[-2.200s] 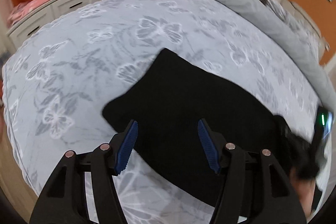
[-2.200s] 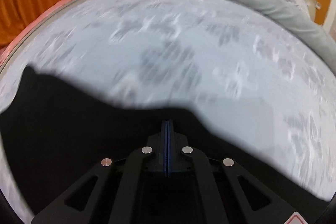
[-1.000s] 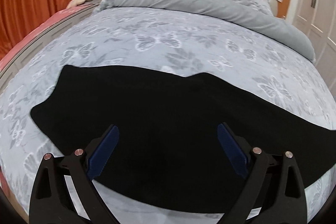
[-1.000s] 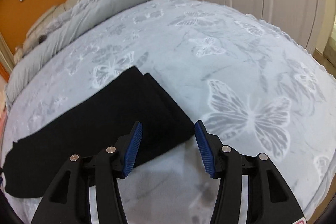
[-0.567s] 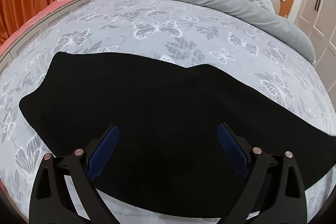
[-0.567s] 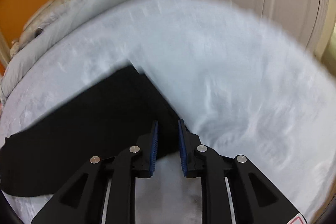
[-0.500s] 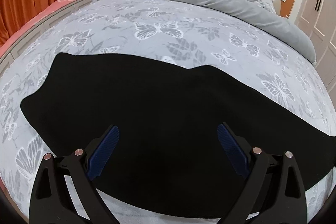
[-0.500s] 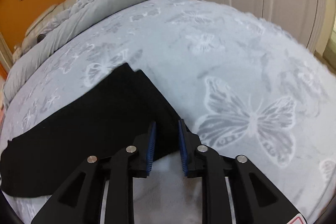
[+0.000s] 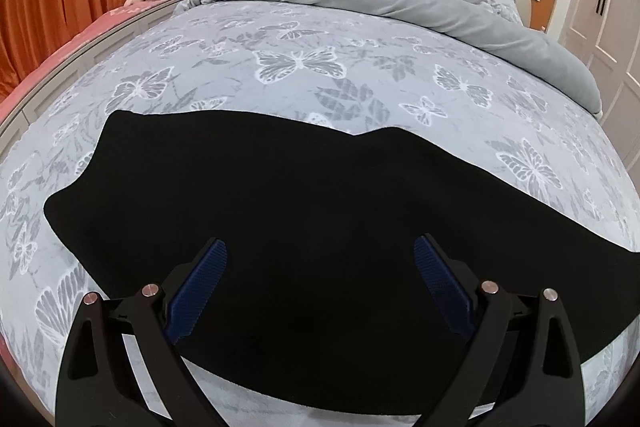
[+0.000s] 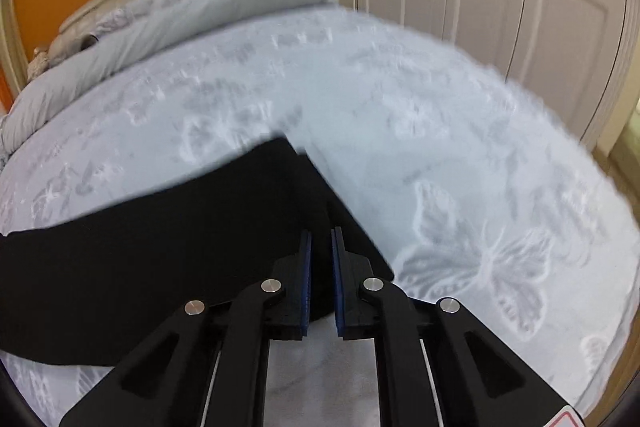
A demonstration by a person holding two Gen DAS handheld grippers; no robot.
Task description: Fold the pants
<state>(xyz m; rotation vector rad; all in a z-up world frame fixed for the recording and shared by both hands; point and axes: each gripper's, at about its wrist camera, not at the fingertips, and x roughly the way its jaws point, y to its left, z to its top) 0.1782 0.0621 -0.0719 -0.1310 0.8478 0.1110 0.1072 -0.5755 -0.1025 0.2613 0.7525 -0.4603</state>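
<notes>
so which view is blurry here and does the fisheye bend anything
Right wrist view: motion blur smears the butterfly-print grey bedspread; the right hand-held gripper, closing on the black pants, stays crisp. Left wrist view: sharp, but the bedspread bulges into a dome.

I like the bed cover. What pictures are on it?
Butterflies and leaves, white and grey on the bed cover; the left wrist view shows it best.
</notes>
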